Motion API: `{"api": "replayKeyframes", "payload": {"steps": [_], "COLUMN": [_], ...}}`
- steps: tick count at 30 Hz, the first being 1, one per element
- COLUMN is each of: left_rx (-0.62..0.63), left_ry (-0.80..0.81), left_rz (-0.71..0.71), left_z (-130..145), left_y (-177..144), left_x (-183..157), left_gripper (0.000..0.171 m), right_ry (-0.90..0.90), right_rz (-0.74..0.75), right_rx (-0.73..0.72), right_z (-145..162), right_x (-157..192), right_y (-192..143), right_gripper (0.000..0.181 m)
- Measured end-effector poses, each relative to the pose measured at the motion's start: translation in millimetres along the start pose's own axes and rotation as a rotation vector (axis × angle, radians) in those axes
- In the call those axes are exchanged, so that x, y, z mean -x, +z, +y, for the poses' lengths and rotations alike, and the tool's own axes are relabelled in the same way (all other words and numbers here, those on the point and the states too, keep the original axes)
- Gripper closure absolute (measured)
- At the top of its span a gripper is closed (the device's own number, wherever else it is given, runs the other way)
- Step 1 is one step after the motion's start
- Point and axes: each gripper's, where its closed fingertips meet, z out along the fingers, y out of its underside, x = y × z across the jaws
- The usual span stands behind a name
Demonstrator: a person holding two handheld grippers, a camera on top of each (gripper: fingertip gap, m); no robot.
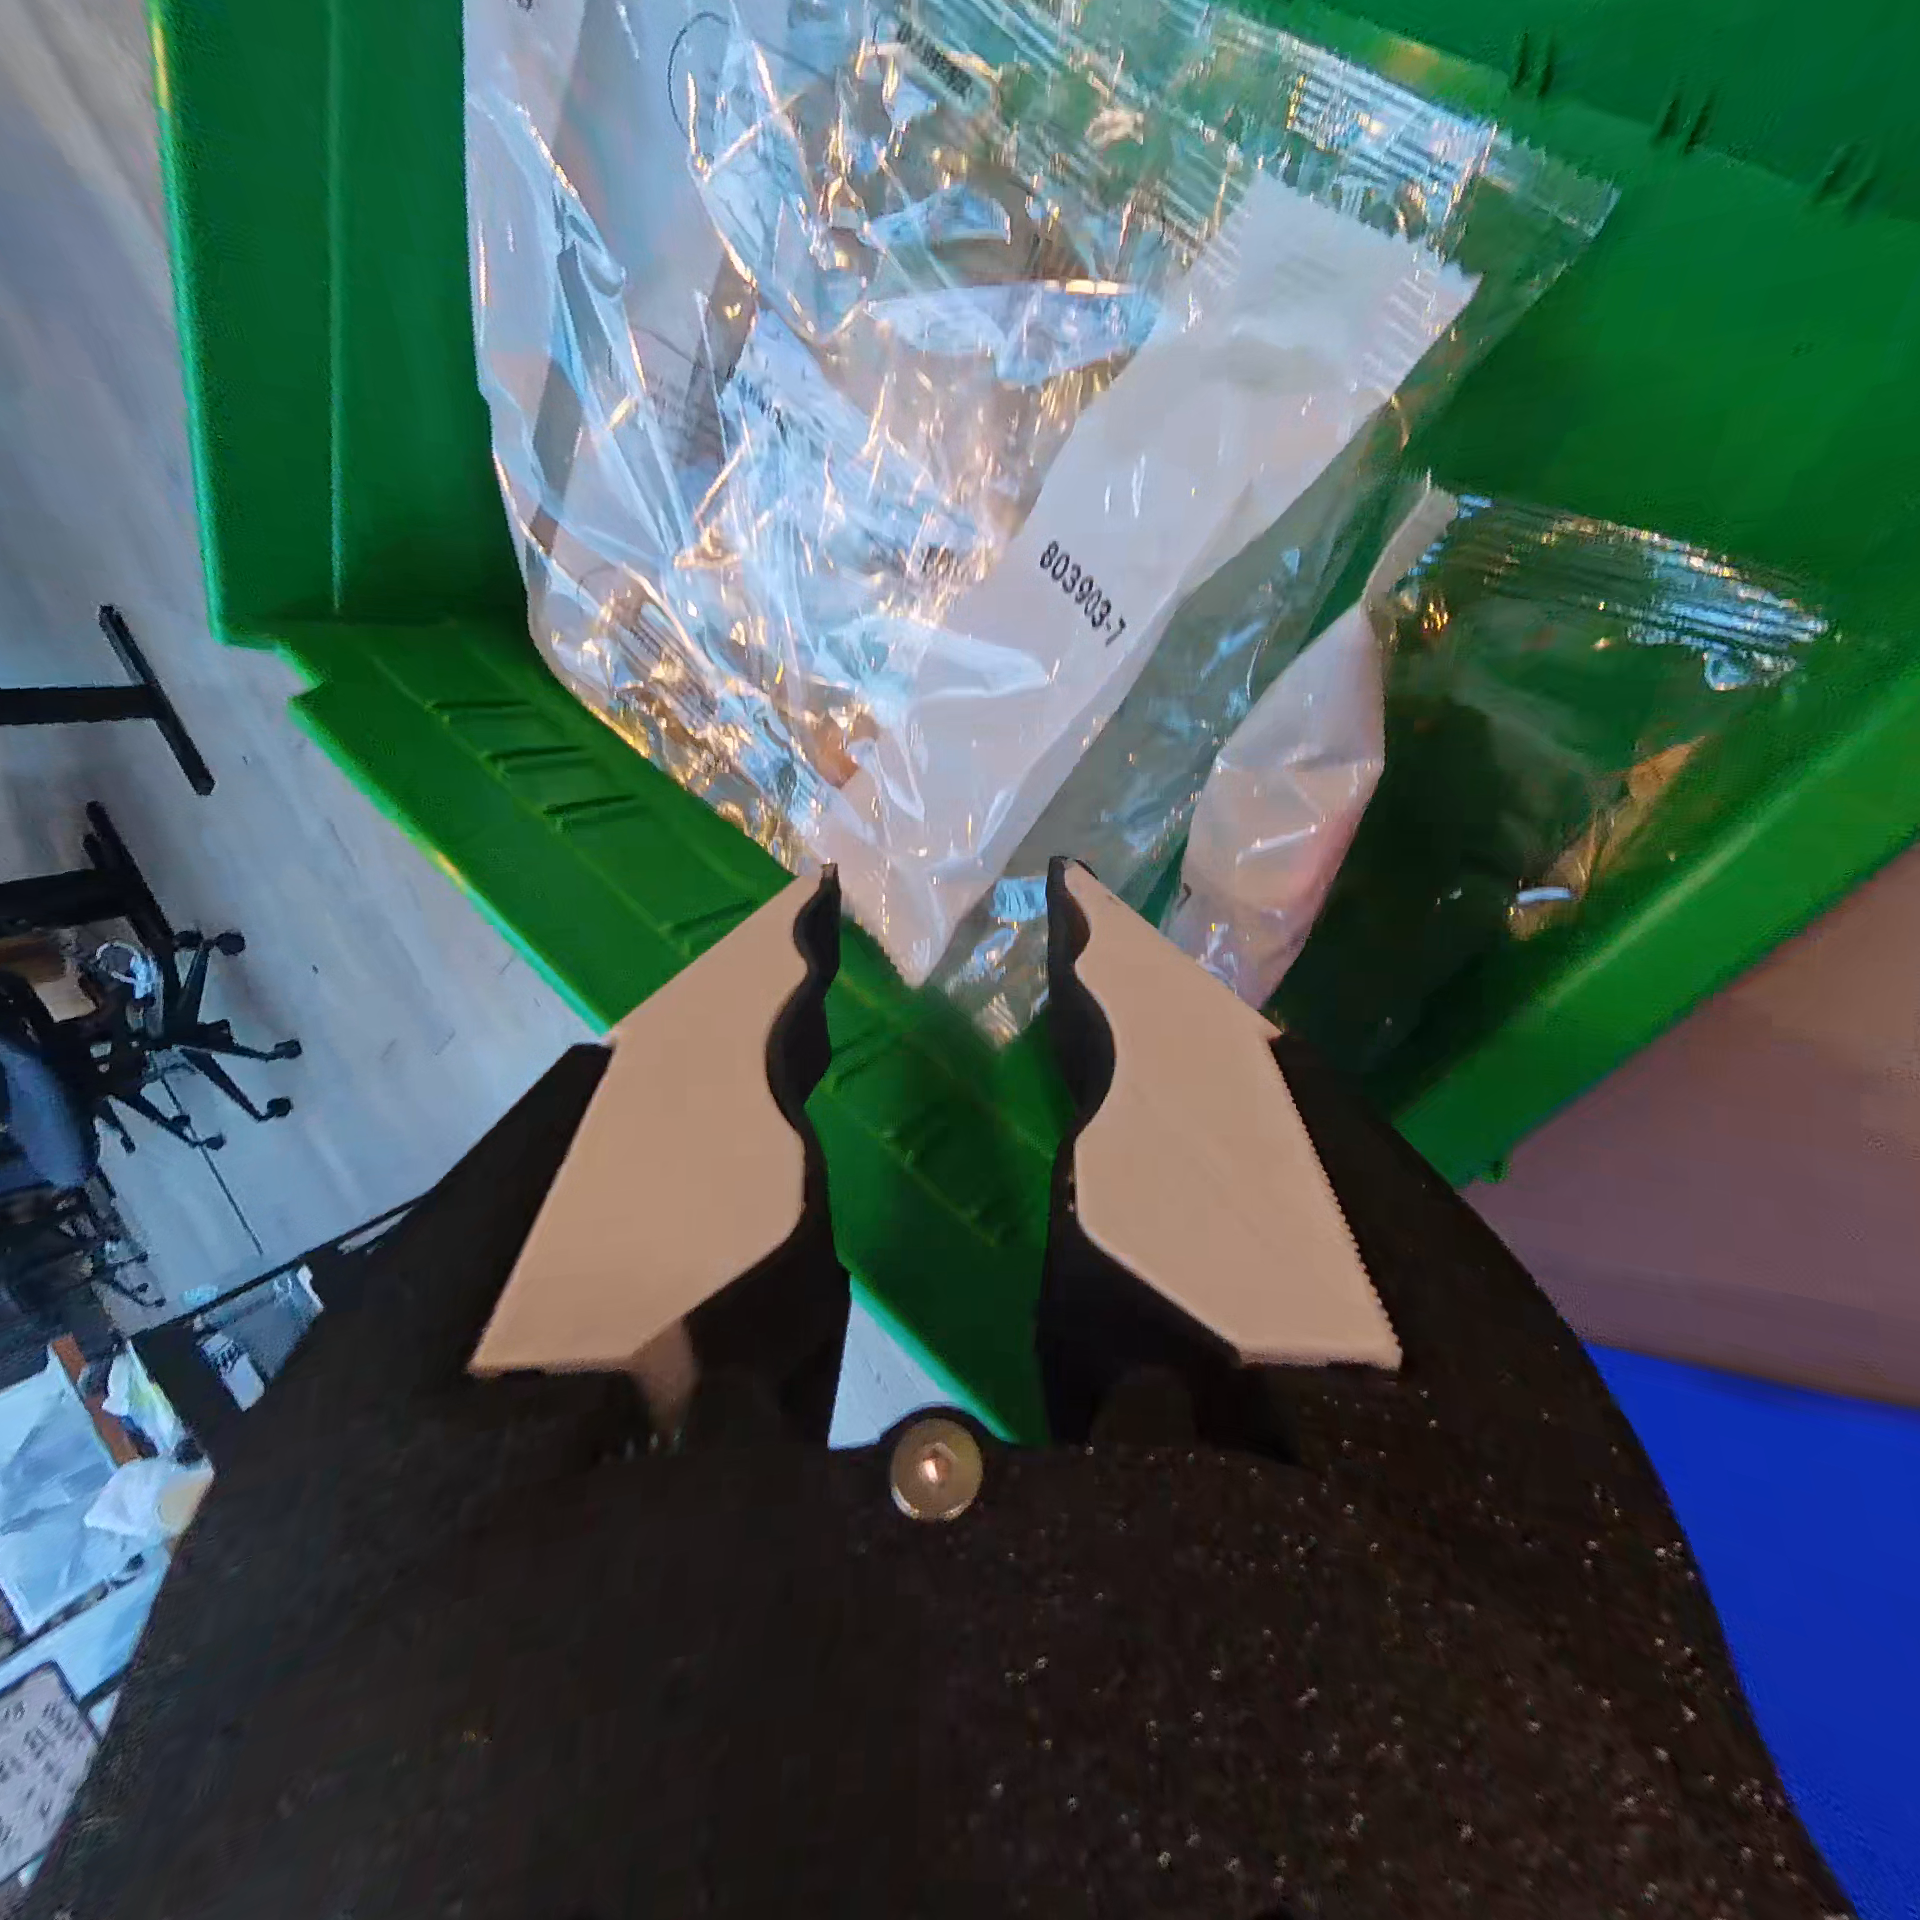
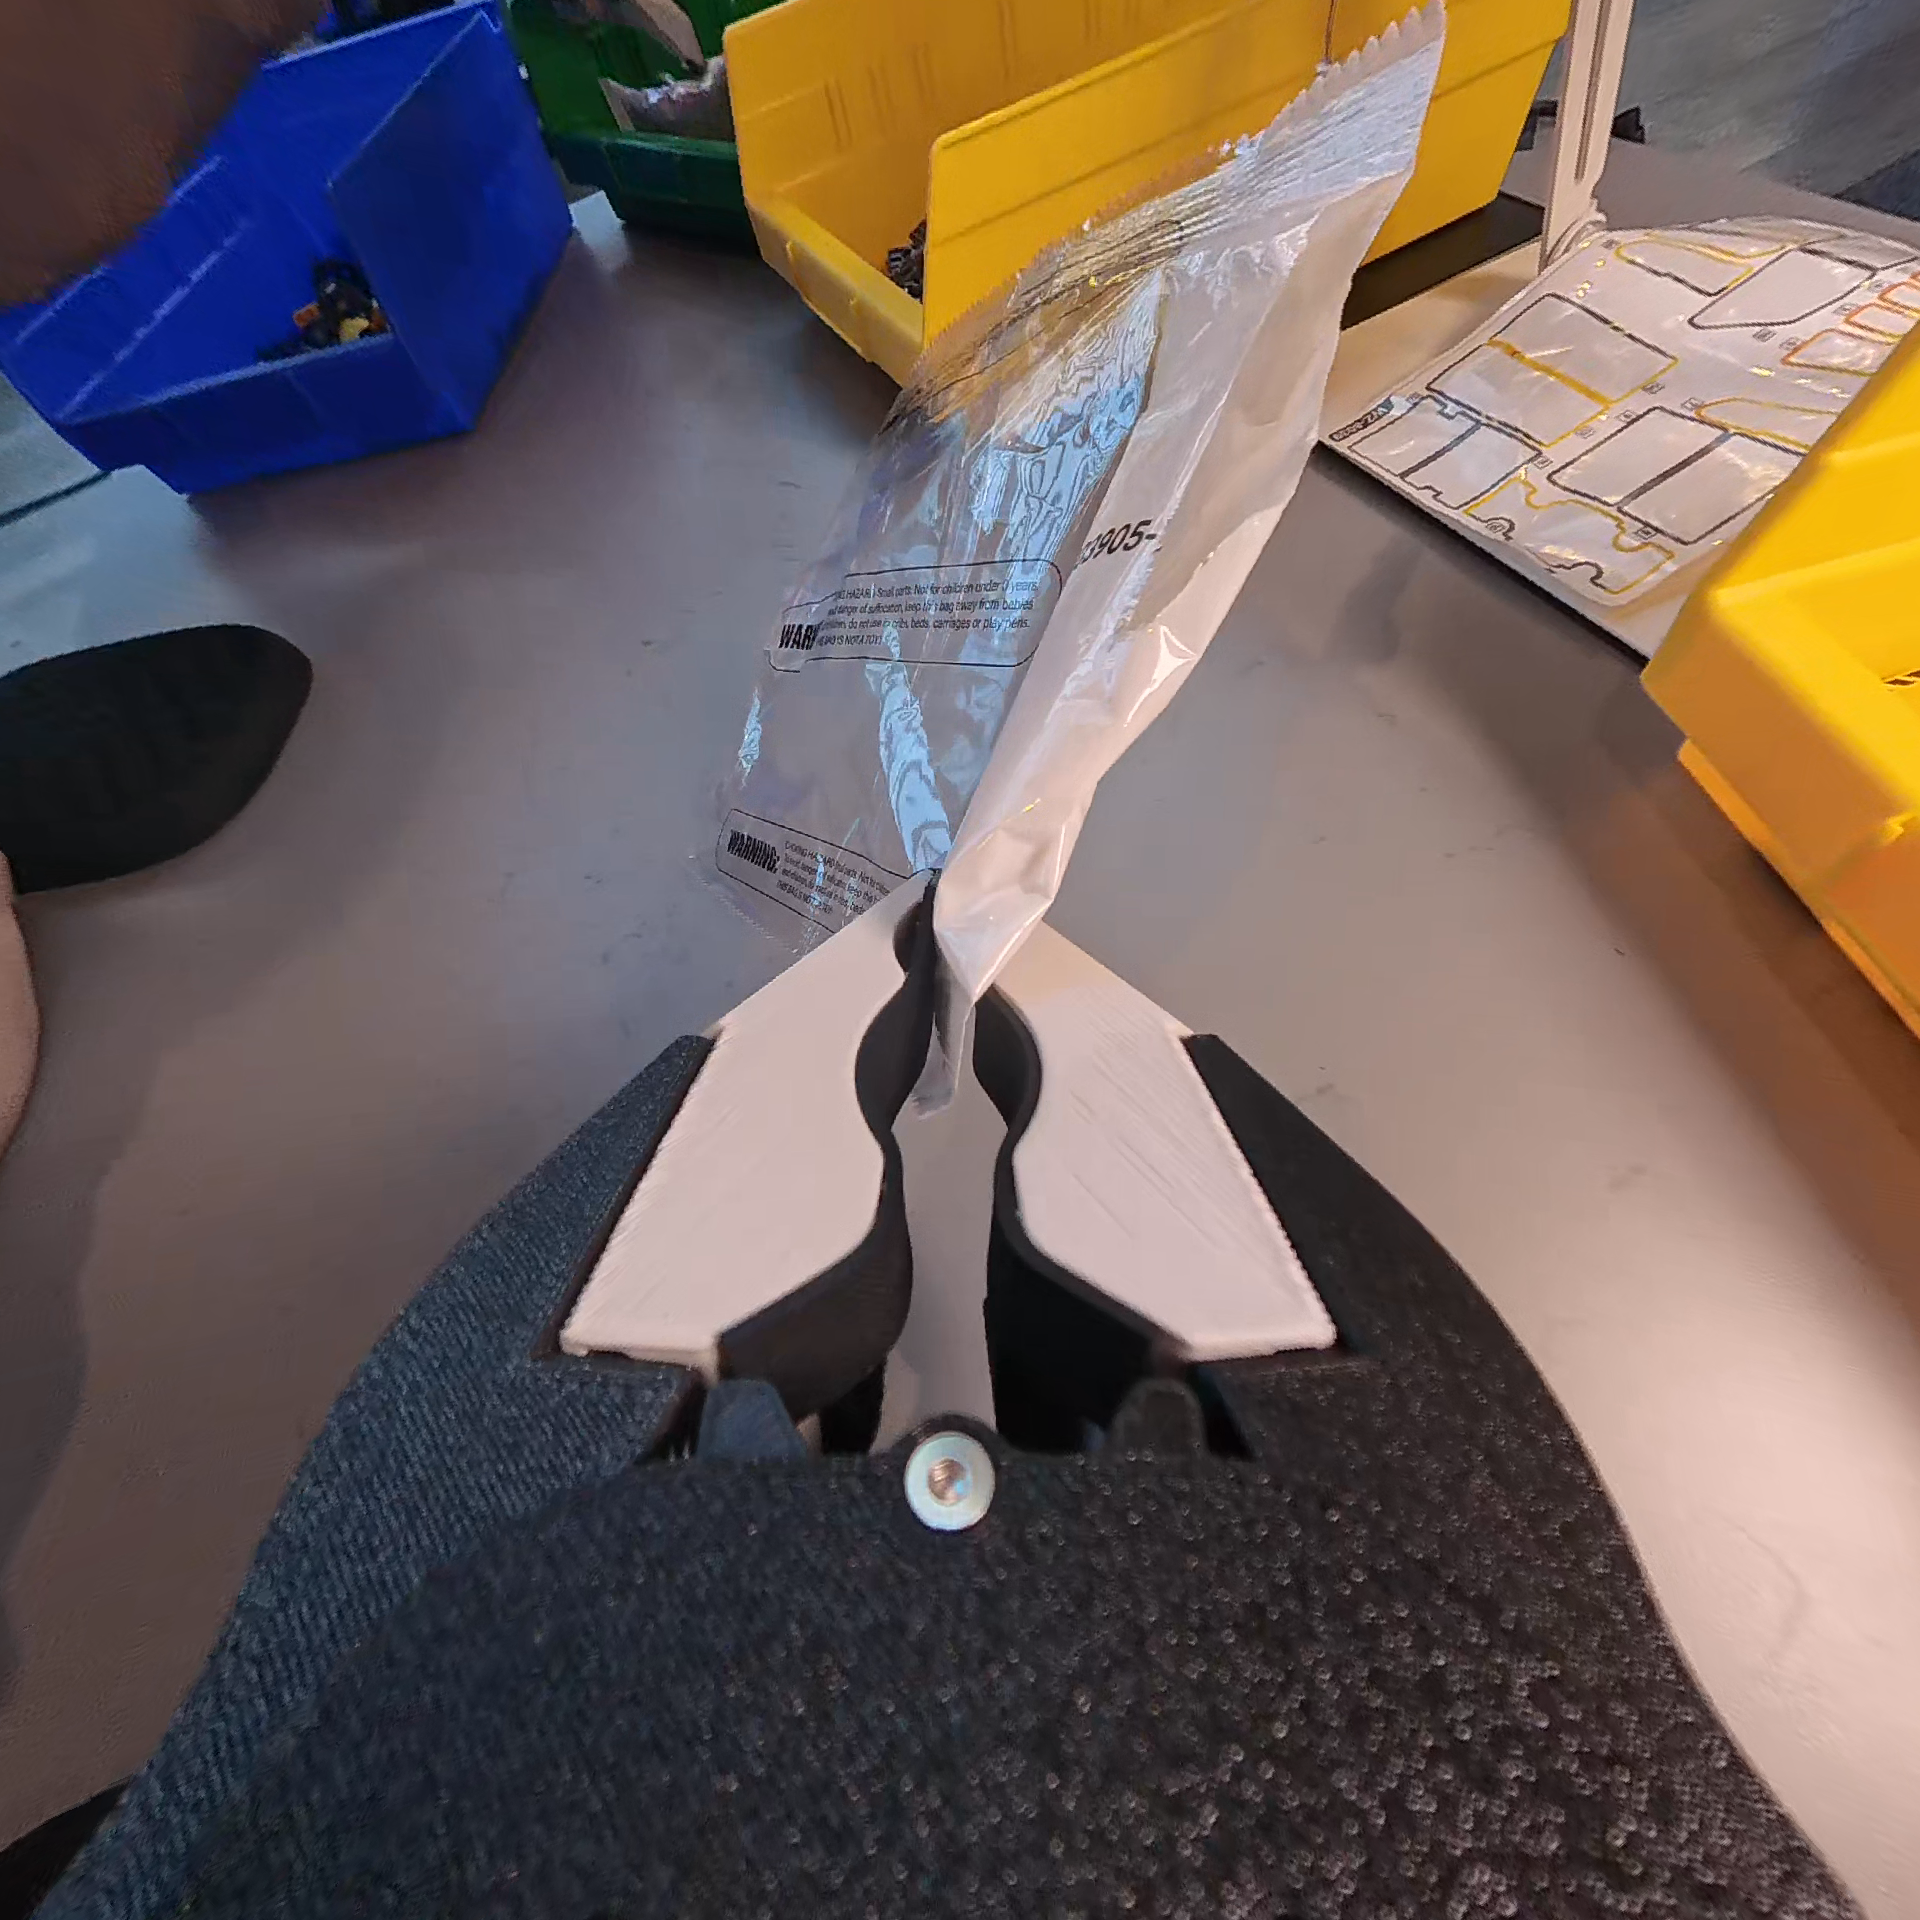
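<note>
In the left wrist view my left gripper (image 1: 940,883) is open, its tips just over the near rim of a tilted green bin (image 1: 582,810). A crinkled clear plastic bag (image 1: 831,468) with a white strip lies in the bin, its lower corner reaching between my fingertips. A second clear bag (image 1: 1558,675) lies to its right. In the right wrist view my right gripper (image 2: 940,935) is shut on the lower corner of a clear and white plastic bag (image 2: 1039,571). The bag stands up above the grey table (image 2: 520,935). It looks empty.
A blue bin (image 2: 312,260), a green bin (image 2: 644,166) and a yellow bin (image 2: 883,125) with small parts stand at the table's far side. Another yellow bin (image 2: 1808,707) is at the right, beside a sticker sheet (image 2: 1662,416). A black rounded object (image 2: 135,748) lies at the left edge. Tip to tip, the grippers are about 65 centimetres apart. It is some 35 centimetres from my right tips to the black rounded object (image 2: 135,748).
</note>
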Motion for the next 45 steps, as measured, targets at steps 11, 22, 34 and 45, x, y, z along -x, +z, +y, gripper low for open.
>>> {"api": "replayKeyframes", "payload": {"steps": [11, 22, 34, 45], "left_rx": [-0.221, -1.089, -0.503, -0.164], "left_ry": [-0.084, -0.452, 0.086, 0.679], "left_rz": [0.120, 0.798, 0.308, 0.182], "left_z": [-30.3, -59.4, -52.2, -80.8], "left_y": [-20.0, -206.9, -179.2, -142.8], "left_x": [5.6, -14.9, -109.4, -282.6], "left_gripper": [0.171, 0.171, 0.171, 0.171], "right_ry": [0.015, 0.009, -0.022, 0.001], "right_rz": [-0.007, -0.028, -0.020, -0.013], "right_rx": [0.001, -0.028, -0.020, -0.023], "right_z": [4.3, -2.3, -3.9, 0.6], "right_x": [-3.6, 2.5, 5.7, 2.1], "right_y": [1.7, -2.9, -7.1, -4.7], "right_gripper": [0.181, 0.181, 0.181, 0.181]}}
